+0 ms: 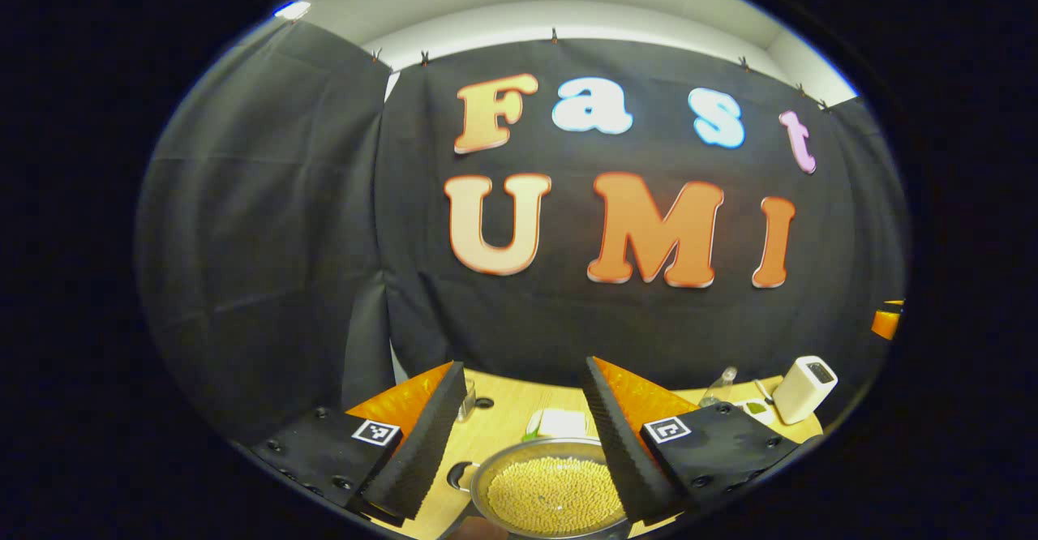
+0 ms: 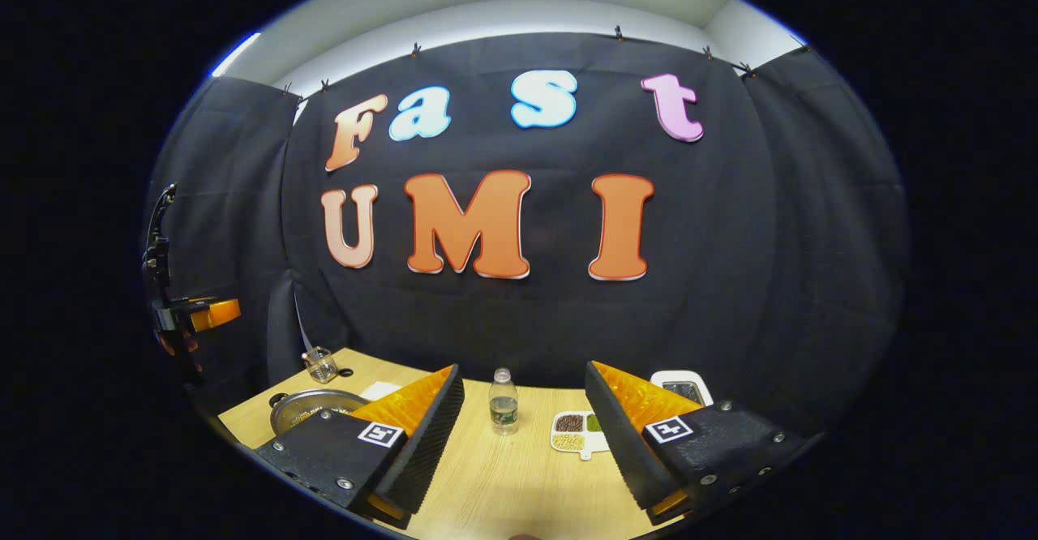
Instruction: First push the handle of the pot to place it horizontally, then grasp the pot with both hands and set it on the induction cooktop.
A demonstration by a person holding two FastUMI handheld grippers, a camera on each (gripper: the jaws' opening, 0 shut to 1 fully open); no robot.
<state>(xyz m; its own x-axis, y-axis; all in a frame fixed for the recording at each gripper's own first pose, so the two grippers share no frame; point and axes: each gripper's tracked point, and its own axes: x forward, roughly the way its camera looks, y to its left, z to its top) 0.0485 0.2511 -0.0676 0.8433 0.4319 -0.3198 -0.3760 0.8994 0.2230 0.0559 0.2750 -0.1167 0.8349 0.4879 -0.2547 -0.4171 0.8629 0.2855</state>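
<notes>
The left gripper (image 1: pixel 523 435), seen in the left gripper view, is held wide apart above the near edge of the tabletop, with nothing between its black ribbed fingers (image 1: pixel 418 443). Just beyond and below them the shallow round metal pot (image 1: pixel 551 491) filled with pale yellow grains is seen, resting on the light wooden tabletop (image 1: pixel 503 410) close to the near edge; a small loop handle (image 1: pixel 459 475) is visible at its left rim. Whether a longer handle lies nearer the camera cannot be told. Behind the pot a small white and green packet (image 1: pixel 559 422) lies, and toward the far right corner a white rectangular box-shaped device (image 1: pixel 804 390) stands beside a clear bottle (image 1: pixel 720 386).

The right gripper (image 2: pixel 523 435), in the right gripper view, is likewise spread wide and empty, hovering over bare wood well to the right of the pot (image 2: pixel 312 406), which is seen there near the left edge of the tabletop. Between its fingers, farther off, a small clear plastic water bottle (image 2: pixel 503 402) stands upright, with a white divided dish of beans (image 2: pixel 577 431) just beside it, and a small glass cup (image 2: pixel 320 364) at the far left corner.

The induction cooktop cannot be identified with confidence. The handle push is judged not yet begun. Grains could be spilled if the handle is pushed too abruptly or the pot is lifted unevenly by the two grippers, and the rim could slip from the fingers if gripped shallowly.
</notes>
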